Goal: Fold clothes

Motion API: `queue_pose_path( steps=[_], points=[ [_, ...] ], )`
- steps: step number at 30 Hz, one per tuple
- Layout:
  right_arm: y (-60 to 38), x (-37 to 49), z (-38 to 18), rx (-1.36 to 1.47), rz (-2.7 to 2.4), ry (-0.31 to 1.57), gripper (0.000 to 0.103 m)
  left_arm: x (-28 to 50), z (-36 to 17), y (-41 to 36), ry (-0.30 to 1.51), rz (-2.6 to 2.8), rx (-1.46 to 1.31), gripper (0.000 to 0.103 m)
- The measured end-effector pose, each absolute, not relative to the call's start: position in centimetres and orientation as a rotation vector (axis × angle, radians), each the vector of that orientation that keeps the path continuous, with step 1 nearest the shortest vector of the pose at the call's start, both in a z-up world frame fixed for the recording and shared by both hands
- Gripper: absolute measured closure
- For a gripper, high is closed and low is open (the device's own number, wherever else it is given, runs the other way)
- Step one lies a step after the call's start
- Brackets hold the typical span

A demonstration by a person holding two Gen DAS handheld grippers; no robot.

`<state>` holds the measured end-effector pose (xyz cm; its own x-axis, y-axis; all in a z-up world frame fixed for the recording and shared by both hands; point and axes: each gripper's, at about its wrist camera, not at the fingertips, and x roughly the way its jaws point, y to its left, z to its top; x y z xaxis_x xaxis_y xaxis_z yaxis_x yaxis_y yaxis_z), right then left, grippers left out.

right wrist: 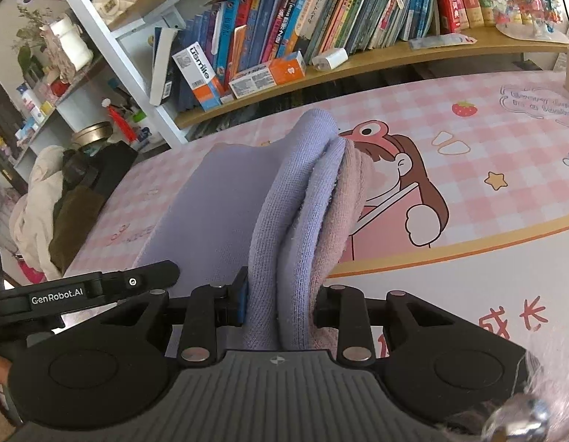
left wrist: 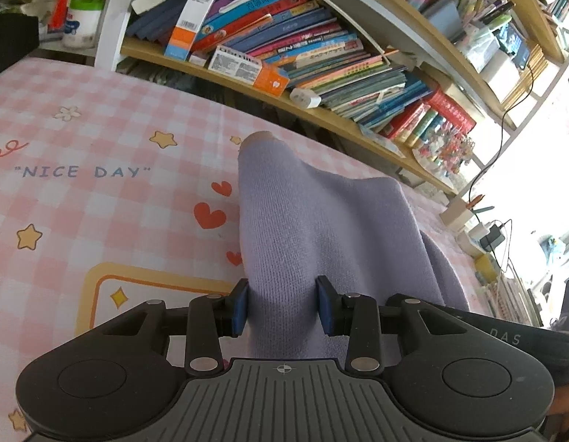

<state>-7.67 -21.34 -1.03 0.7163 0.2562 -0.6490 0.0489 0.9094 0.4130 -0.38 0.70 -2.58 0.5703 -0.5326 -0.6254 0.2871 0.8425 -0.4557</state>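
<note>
On the pink checked surface point(left wrist: 100, 118), a lilac garment point(left wrist: 314, 221) lies partly lifted, running from both grippers toward the far edge, where the bookshelf point(left wrist: 284, 55) stands.

Left gripper point(left wrist: 283, 305): its blue pads press a bunched fold of the knit from both sides, the jaws partly closed on it. From there the cloth runs forward and drapes down to the surface, ending at a pale cuff point(left wrist: 257, 136) near the far edge, just beside a printed star.

Right gripper point(right wrist: 279, 304): also closed partway, clamped on several stacked layers (lilac folds with a pinkish layer on the right side). One blue pad shows at the left of the bundle; the other is hidden behind the cloth. The layers rise in ridges ahead of the gripper, and a flat lilac panel spreads to the left of them over the surface point(right wrist: 487, 140), beside a printed cartoon girl point(right wrist: 395, 184). A heap of other clothes point(right wrist: 45, 213) sits off the left edge.
</note>
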Motion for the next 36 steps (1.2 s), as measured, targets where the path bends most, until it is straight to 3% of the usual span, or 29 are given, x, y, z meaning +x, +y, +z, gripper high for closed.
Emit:
queue_pose_path(
  steps=[18, 36],
  points=[
    [-24.5, -11.5, -0.9, 0.408, 0.262, 0.784, 0.076, -7.0, -0.6, -2.9, 0.806, -0.324, -0.327, 0.067],
    [-25.2, -12.7, -0.7, 0.459, 0.211, 0.721, 0.076, -6.2, 0.4, -3.3, 0.774, -0.408, -0.267, 0.067]
  ],
)
